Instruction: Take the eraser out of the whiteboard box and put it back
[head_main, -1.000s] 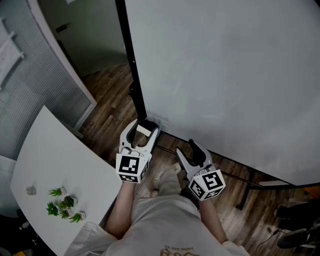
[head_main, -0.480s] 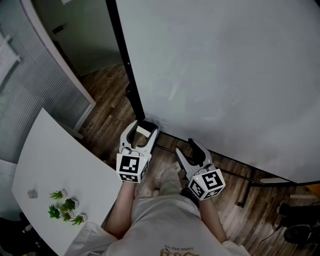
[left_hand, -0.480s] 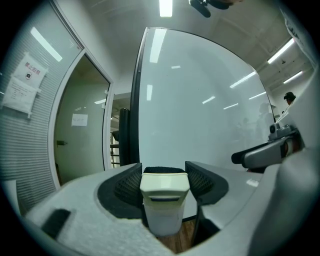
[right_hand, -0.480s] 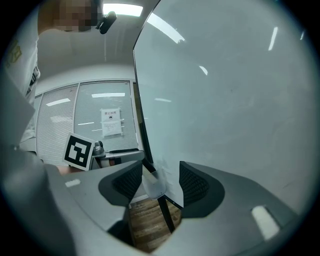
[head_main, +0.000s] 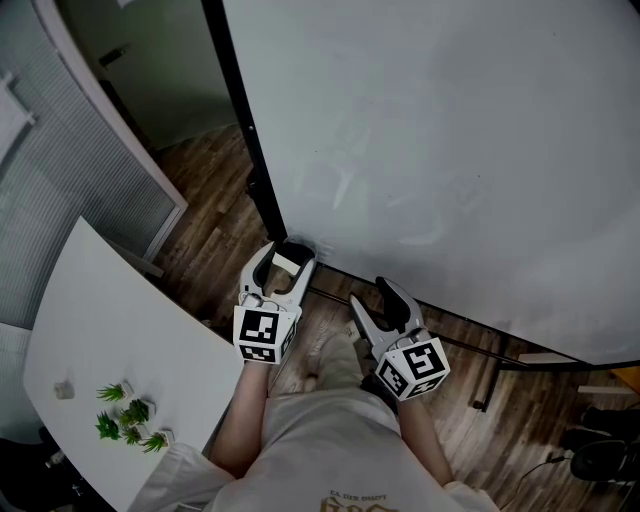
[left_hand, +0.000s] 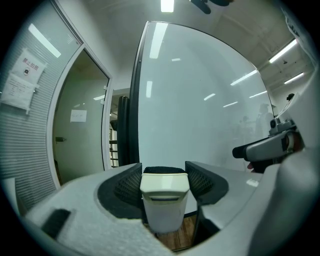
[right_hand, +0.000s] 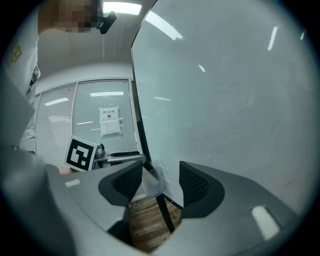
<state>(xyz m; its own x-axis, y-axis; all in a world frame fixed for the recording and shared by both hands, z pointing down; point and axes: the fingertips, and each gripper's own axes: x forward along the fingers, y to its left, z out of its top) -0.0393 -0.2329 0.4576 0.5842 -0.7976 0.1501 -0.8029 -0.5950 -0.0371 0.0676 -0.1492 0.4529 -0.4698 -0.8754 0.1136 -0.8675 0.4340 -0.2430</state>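
The eraser (left_hand: 164, 199), dark felt toward the whiteboard (head_main: 450, 150), sits clamped in the left gripper's (head_main: 288, 256) wide-set jaws just off the whiteboard's lower corner, while the right gripper (head_main: 371, 294), jaws apart and empty, hovers near the whiteboard's bottom edge.

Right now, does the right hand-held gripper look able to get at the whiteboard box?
Probably yes: the right hand-held gripper is open and empty, and the whiteboard box lies straight ahead, unobstructed.
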